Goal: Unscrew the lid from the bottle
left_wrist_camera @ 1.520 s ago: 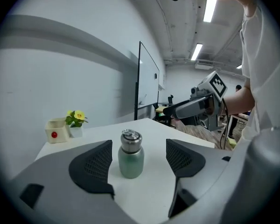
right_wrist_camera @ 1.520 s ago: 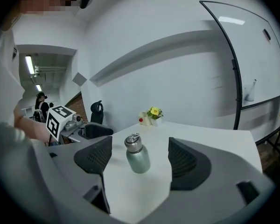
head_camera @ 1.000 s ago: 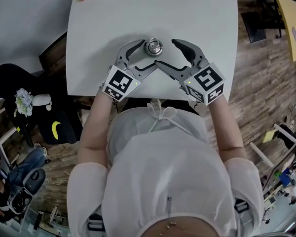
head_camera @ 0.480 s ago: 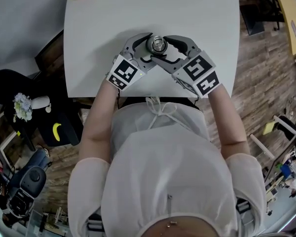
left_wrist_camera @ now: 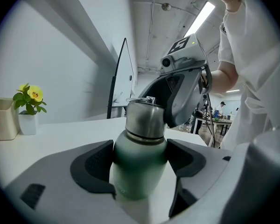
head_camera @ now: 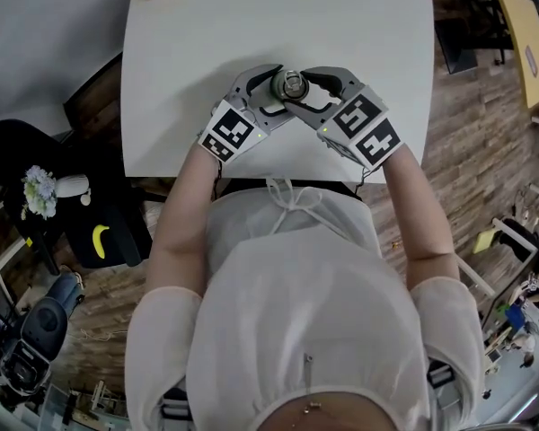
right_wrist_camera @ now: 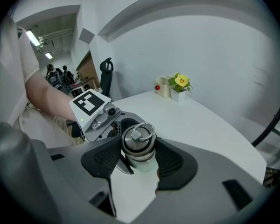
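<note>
A green bottle [left_wrist_camera: 139, 167] with a steel lid [left_wrist_camera: 144, 118] that carries a ring stands upright near the front of the white table [head_camera: 359, 25]. My left gripper [left_wrist_camera: 140, 169] is shut on the bottle's green body, a pad against each side. My right gripper [right_wrist_camera: 138, 154] comes in from the right, higher up. Its jaws are closing, with the lid [right_wrist_camera: 138, 141] between them and both pads against its sides. In the head view the bottle [head_camera: 289, 84] stands between the two pairs of fingers, which cross round it.
A small pot with a yellow flower [right_wrist_camera: 179, 85] and a white box with a red dot [right_wrist_camera: 162, 88] stand at the table's far left corner. The table's front edge lies just behind the grippers, against the person. A dark chair [head_camera: 94, 101] stands left of the table.
Both grippers have drawn in from either side of the bottle. The left has shut on the body, and the right has narrowed from wide open onto the lid.
</note>
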Action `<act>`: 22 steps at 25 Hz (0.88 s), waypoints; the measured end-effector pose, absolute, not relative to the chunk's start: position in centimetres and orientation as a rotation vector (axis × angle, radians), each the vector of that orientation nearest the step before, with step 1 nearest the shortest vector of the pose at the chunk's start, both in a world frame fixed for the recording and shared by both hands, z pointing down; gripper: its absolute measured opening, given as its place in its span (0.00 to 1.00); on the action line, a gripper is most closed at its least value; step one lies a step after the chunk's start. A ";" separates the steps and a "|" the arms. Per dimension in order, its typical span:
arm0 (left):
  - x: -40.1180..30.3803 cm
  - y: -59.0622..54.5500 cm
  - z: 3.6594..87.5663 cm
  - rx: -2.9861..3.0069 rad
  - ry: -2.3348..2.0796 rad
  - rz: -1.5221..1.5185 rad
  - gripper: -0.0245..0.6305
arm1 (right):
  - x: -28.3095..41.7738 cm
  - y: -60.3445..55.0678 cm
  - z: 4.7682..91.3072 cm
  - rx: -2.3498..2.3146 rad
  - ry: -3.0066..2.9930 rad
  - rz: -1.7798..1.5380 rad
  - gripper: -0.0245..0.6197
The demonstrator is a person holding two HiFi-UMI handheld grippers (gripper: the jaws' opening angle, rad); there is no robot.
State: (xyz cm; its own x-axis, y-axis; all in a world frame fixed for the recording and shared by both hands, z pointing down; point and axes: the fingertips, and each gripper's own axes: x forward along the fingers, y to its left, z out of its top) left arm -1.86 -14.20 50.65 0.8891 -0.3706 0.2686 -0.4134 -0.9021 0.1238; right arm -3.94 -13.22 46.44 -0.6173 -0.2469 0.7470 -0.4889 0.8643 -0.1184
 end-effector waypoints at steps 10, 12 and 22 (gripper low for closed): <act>-1.9 -14.2 50.9 2.895 -0.531 0.362 0.60 | -4.2 -12.7 46.6 0.078 -2.245 0.111 0.41; -2.0 -14.2 50.9 2.897 -0.519 0.364 0.60 | -4.3 -12.8 46.6 0.032 -2.241 0.091 0.41; -1.8 -14.0 51.2 2.865 -0.493 0.379 0.60 | -4.2 -13.1 44.4 0.311 -2.365 0.334 0.55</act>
